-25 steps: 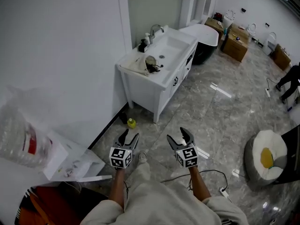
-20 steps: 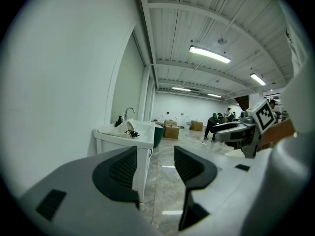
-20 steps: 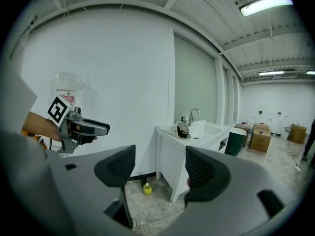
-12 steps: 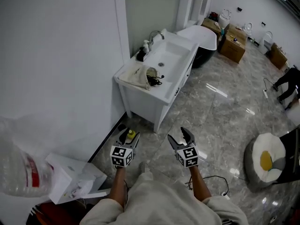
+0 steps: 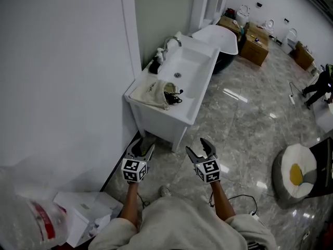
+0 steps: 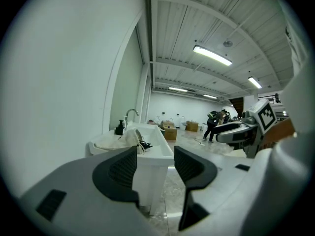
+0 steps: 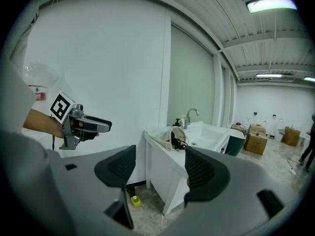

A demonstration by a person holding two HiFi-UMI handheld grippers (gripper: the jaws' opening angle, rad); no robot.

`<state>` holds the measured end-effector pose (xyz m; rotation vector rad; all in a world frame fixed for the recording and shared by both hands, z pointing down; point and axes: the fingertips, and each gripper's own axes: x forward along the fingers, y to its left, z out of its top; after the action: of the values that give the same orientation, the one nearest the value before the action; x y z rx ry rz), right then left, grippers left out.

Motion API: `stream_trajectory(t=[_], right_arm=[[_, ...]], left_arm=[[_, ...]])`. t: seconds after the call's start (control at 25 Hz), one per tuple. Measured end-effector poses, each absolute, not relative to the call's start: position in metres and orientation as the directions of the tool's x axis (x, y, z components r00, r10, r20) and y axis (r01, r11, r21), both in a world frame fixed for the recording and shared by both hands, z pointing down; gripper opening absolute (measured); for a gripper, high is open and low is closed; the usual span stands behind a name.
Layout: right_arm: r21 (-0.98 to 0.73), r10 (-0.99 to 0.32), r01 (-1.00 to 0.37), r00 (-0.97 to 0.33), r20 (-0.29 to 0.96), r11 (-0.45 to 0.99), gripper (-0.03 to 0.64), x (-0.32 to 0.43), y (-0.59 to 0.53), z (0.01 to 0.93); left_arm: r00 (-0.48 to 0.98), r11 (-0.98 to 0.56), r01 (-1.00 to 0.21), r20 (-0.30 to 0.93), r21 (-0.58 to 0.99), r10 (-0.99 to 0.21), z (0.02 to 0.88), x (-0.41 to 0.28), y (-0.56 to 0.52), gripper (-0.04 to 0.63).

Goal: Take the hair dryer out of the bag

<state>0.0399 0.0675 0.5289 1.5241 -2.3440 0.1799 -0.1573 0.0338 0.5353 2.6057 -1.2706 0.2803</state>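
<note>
Closer to the counter [image 5: 179, 116] now, we hold the left hand-held gripper [image 5: 143, 148] and right hand-held gripper [image 5: 197, 149] wide open and empty, while the hair dryer [image 5: 170, 94], probably light and rigid, pokes from the floppy bag [image 5: 148, 94] lying there, so we'd grab its handle.

No legible text, brand or number is shown. Square coded markers [image 5: 133, 172] are carried on the left gripper [image 5: 143, 149] and right gripper [image 5: 196, 147]. Red print [image 5: 46, 222] on the plastic bag [image 5: 23, 212] cannot be read.
</note>
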Motion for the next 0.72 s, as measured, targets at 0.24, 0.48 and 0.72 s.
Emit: stream_trajectory(t=[0.24,0.48,0.72], right_arm=[[0.076,-0.863,-0.911,-0.353,0.362,0.405,0.295,0.031,0.039,0.537],[0.074,-0.855,-0.909,-0.356,0.378,0.411,0.293,0.025,0.019,0.546],[0.065,-0.844,-0.898,-0.381,0.378,0.435,0.293,0.02,-0.008,0.555]], left_arm=[[0.62,-0.613,-0.781,0.276,0.122,-0.734,0.542,-0.165,-0.001,0.215],[0.619,-0.613,-0.781,0.283,0.121,-0.733,0.546,-0.172,-0.021,0.215],[0.594,-0.588,-0.8,0.29,0.12,-0.75,0.553,-0.18,-0.044,0.215]])
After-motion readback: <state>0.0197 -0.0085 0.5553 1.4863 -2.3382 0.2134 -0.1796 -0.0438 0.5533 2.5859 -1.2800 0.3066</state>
